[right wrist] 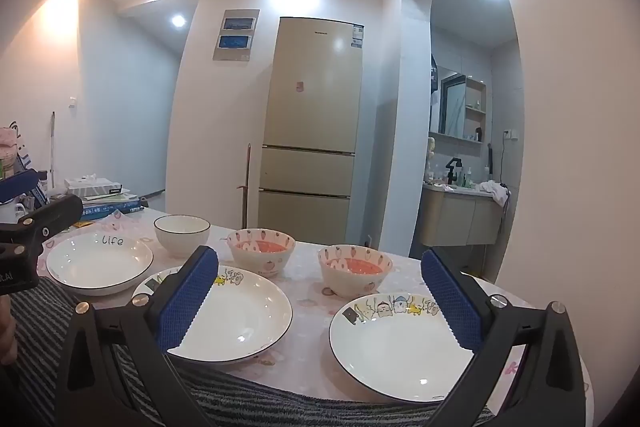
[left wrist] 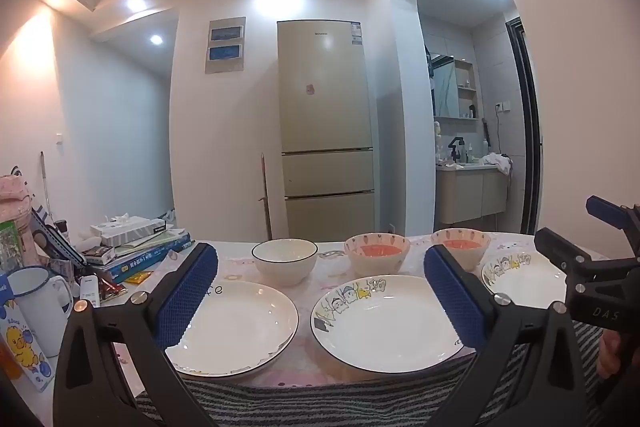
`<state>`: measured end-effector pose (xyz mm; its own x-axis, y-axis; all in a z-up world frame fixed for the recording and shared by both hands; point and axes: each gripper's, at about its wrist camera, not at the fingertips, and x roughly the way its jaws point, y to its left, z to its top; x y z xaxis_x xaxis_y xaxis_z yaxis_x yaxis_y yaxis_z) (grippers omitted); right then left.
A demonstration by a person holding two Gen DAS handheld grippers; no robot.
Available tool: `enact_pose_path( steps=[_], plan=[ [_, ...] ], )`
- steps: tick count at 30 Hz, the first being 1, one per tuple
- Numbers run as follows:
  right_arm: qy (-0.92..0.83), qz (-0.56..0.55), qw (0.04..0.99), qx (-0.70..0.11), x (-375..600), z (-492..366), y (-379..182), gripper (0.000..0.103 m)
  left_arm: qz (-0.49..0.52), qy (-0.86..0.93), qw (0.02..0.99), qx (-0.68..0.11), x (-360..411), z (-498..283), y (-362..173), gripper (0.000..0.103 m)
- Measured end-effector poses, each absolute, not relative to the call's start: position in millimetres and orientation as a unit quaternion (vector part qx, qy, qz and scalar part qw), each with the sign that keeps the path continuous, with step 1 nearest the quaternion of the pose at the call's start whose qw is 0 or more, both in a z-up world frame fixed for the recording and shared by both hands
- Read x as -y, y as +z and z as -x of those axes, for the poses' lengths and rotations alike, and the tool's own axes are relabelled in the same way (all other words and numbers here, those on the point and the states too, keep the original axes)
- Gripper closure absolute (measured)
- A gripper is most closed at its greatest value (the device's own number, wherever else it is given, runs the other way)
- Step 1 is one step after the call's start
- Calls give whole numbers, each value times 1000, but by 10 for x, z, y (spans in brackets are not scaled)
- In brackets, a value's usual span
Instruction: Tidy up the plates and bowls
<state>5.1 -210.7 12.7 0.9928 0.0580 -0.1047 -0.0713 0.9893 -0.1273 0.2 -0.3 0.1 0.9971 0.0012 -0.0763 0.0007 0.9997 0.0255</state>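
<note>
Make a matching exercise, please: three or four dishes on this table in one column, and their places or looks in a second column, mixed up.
Things:
1. white ceramic plate with the word "life"
2. plain white bowl with a dark rim
3. strawberry-pattern bowl, right one
4. cartoon-printed white plate, right one

Descriptions:
A. red inside
B. far left of the front row
C. near the right table edge
D. far left of the back row

Pairs: 1-B, 2-D, 3-A, 4-C
</note>
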Motion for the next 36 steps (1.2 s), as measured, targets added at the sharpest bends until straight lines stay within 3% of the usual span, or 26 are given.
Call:
enact_pose_path(
  steps=[36],
  plan=[
    [36, 69, 997, -25, 2048, 73, 170, 0, -20, 13, 999, -27, 8, 73, 14, 0]
  ],
)
